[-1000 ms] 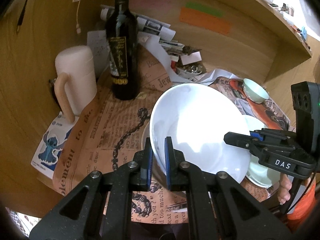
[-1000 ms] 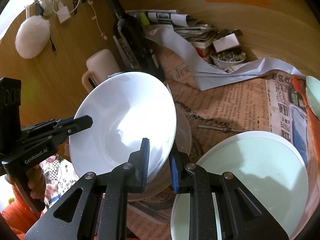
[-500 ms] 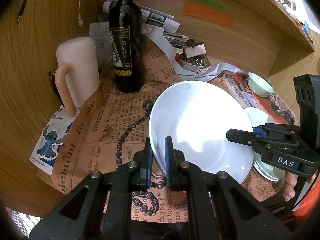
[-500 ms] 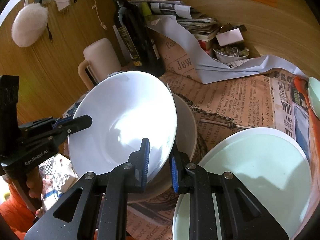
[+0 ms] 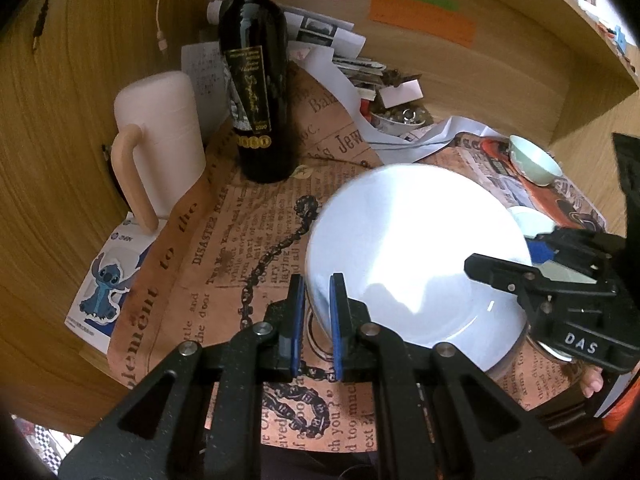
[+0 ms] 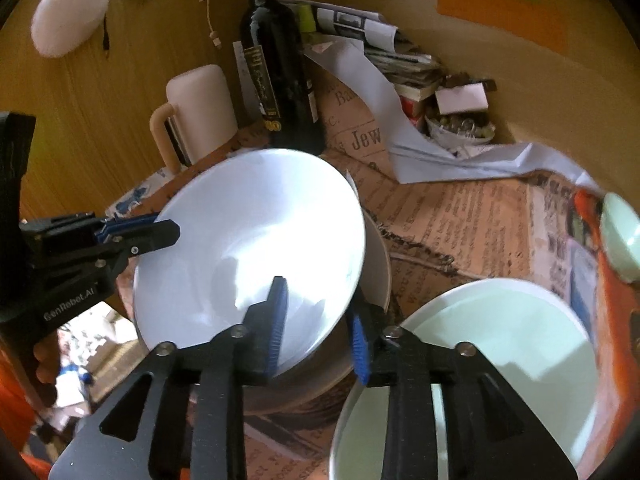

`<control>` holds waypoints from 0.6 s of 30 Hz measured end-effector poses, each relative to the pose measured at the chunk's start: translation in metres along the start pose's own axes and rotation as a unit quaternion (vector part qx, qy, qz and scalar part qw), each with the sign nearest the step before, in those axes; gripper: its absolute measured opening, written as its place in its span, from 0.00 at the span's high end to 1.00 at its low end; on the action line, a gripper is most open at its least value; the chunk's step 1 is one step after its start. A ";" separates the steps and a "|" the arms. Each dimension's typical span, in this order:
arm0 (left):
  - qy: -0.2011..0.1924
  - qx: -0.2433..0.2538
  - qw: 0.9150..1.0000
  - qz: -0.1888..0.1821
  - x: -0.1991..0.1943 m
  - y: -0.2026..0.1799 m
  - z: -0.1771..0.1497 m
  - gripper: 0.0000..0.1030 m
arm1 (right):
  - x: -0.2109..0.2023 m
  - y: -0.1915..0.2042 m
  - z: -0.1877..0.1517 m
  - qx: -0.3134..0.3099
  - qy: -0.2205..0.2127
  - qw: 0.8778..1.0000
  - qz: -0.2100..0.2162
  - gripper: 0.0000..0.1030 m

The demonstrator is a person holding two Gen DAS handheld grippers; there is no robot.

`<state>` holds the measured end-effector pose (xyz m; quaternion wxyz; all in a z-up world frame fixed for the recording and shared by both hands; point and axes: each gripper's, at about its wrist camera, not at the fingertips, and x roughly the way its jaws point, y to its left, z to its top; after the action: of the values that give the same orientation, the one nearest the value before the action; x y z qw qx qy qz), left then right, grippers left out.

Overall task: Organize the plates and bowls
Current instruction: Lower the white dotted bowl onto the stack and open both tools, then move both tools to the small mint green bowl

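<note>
Here the left gripper (image 5: 317,322) pinches the white bowl (image 5: 416,256); the right gripper (image 6: 318,326) is opening around its rim.

right tongs (image 6: 318,322) opening off the white bowl's (image 6: 256,240) rim — bowl now nested lower.

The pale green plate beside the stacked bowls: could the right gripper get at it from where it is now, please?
Probably yes: the pale green plate lies uncovered just beside the right gripper, whose jaws are opening off the white bowl.
</note>
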<state>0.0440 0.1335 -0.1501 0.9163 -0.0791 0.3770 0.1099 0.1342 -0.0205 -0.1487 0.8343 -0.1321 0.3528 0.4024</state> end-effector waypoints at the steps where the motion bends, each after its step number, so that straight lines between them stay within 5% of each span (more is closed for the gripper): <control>1: 0.001 -0.001 1.000 -0.002 0.001 0.001 0.000 0.87 | 0.000 0.001 0.000 -0.006 -0.004 1.000 -0.010 0.65; 14: -0.013 -0.003 1.000 0.002 -0.012 0.000 0.004 0.85 | -0.012 -0.007 0.004 0.012 -0.020 1.000 0.004 0.53; 16: -0.020 -0.009 1.000 -0.004 -0.017 0.001 0.009 0.80 | -0.022 -0.011 0.005 0.014 -0.042 0.999 -0.005 0.45; 18: -0.030 -0.013 0.999 -0.009 -0.023 0.000 0.014 0.64 | -0.031 -0.017 0.007 0.017 -0.057 0.998 -0.005 0.44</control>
<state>0.0371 0.1336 -0.1242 0.9272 -0.0911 0.3469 0.1084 0.1373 -0.0461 -0.1234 0.8574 -0.0966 0.3106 0.3987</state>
